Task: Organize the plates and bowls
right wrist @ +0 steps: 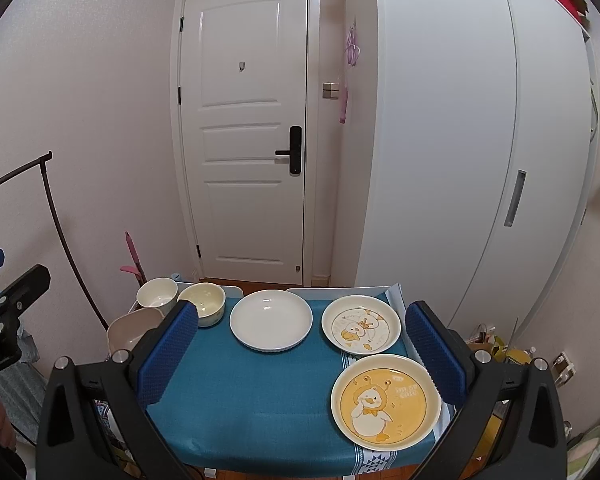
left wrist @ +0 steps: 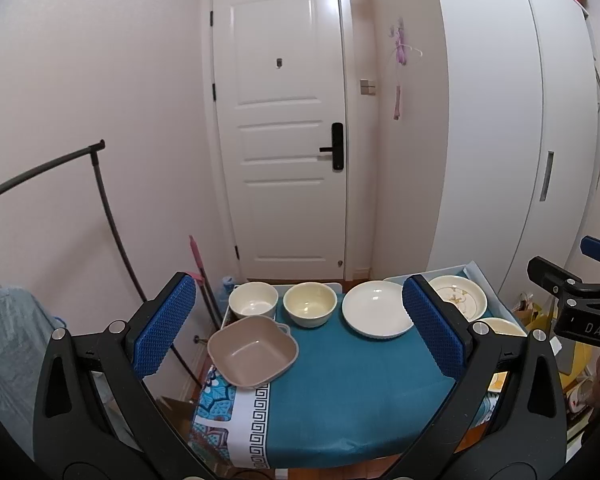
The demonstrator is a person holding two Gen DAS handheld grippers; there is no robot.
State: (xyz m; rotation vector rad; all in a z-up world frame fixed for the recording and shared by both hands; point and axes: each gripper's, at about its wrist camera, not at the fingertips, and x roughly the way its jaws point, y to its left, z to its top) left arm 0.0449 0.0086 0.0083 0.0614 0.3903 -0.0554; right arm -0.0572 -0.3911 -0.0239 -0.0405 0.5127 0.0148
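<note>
On the teal-covered table (left wrist: 332,396) stand a white bowl (left wrist: 253,300), a cream bowl (left wrist: 309,304), a square tan bowl (left wrist: 253,352) at the left edge, a plain white plate (left wrist: 376,314), a white duck plate (left wrist: 458,296) and a yellow duck plate (right wrist: 385,401). The same bowls and plates show in the right wrist view: white bowl (right wrist: 157,291), cream bowl (right wrist: 204,302), tan bowl (right wrist: 134,328), white plate (right wrist: 271,319), white duck plate (right wrist: 361,324). My left gripper (left wrist: 296,328) is open and empty above the table's near side. My right gripper (right wrist: 300,354) is open and empty too.
A white door (left wrist: 280,120) is behind the table. A white wardrobe (right wrist: 460,140) stands to the right. A dark clothes rack (left wrist: 104,216) stands to the left. A white tray edge (right wrist: 340,290) lies at the table's far side. Clutter lies on the floor at right (right wrist: 500,352).
</note>
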